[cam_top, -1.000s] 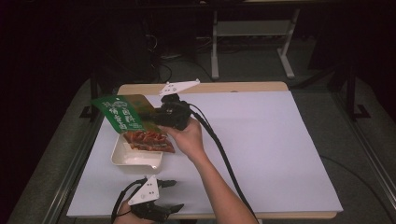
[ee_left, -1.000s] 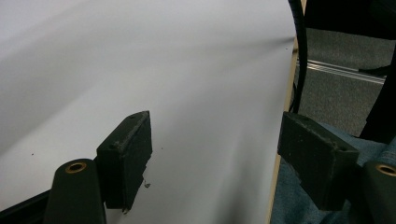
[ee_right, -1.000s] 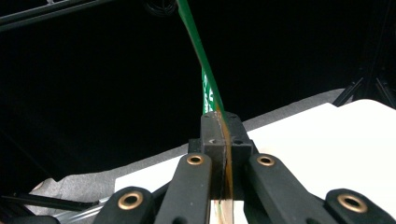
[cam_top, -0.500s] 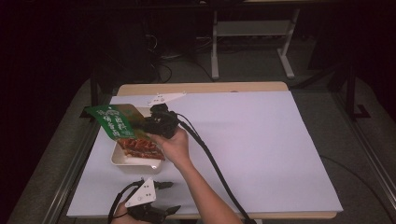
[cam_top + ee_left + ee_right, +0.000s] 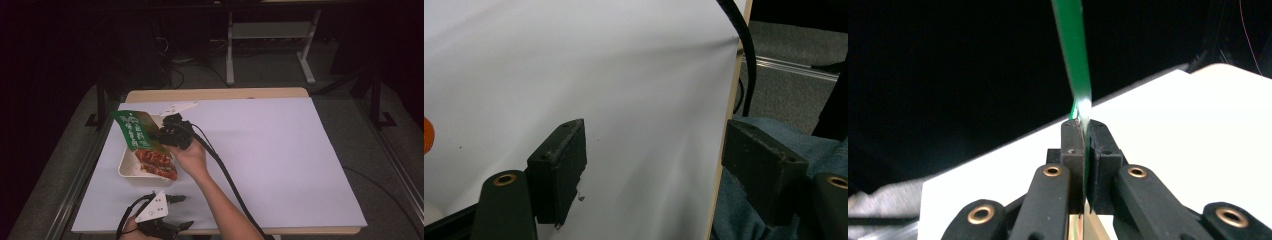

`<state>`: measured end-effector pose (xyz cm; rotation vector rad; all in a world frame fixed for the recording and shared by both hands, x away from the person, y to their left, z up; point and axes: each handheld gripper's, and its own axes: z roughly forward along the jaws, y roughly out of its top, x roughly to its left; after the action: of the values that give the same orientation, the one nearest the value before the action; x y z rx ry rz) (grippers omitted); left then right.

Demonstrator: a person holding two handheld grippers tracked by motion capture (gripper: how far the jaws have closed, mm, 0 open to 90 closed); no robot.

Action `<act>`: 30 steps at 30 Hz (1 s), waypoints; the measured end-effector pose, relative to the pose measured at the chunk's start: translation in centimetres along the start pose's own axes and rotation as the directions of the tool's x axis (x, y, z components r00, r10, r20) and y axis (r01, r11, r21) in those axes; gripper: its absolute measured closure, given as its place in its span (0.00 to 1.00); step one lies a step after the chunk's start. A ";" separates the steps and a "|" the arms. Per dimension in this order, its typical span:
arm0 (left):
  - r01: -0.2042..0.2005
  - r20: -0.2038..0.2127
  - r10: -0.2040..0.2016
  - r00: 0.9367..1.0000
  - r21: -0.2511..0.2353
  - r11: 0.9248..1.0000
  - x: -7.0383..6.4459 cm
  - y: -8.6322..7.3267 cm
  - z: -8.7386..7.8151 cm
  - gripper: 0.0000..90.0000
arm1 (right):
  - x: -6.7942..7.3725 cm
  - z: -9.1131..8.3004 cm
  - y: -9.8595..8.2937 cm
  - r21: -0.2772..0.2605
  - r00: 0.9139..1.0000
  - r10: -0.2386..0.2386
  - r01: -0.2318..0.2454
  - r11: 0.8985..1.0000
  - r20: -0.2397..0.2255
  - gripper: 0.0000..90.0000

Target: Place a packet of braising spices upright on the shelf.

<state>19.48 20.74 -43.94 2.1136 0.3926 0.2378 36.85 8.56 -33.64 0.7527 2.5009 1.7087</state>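
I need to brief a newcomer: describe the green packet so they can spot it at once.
Start at the white-covered table and look to its left side, where a shallow cream tray holds reddish food. Above it, the right tool pinches a flat green foil packet, tilted in the air: the one green, printed thing there.

I see a desk with a light wood top, mostly covered by a white sheet. Grey carpet floor lies around it. Behind the desk stands a white metal frame stand, with dark cables on the floor near it. The room beyond is very dark, nearly black. Metal rails run along both sides of the desk. Lighting falls mainly on the desk top.
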 end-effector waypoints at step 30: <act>-0.036 0.016 0.036 0.999 0.005 0.999 -0.6 0.1 0.4 0.28 | 1.2 -1.1 -1.7 -0.011 0.994 0.035 -0.036 0.999 -0.101 0.99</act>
<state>19.04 20.09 -44.07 2.1278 0.3464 0.2409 34.85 7.60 -34.43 0.7323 2.5536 1.8160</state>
